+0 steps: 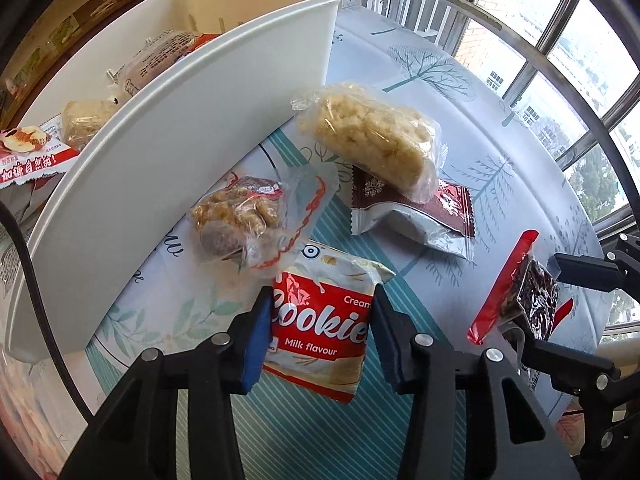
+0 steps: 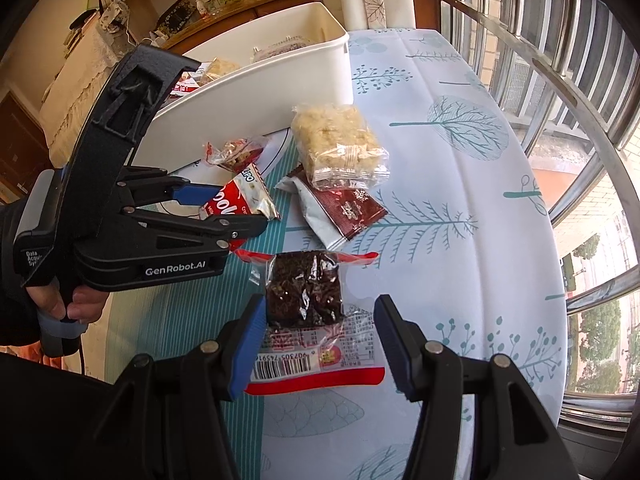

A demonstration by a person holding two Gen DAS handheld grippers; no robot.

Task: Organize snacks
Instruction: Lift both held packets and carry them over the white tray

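My left gripper (image 1: 320,312) is open, its fingers on both sides of a red and white cookie packet (image 1: 320,332) that lies on the table; it also shows in the right wrist view (image 2: 236,210). My right gripper (image 2: 318,332) is open around a red-edged packet of dark snack (image 2: 306,292), also seen in the left wrist view (image 1: 520,296). A white bin (image 1: 180,140) holding several snacks stands at the left. A puffed rice bar (image 1: 372,136), a brown and silver packet (image 1: 420,216) and a nut cluster packet (image 1: 240,216) lie loose beside it.
The table has a tree-print cloth (image 2: 460,184) and a striped teal mat (image 2: 180,320). A barred window (image 2: 560,80) runs along the right. Shelves and a cabinet (image 2: 200,8) stand behind the bin.
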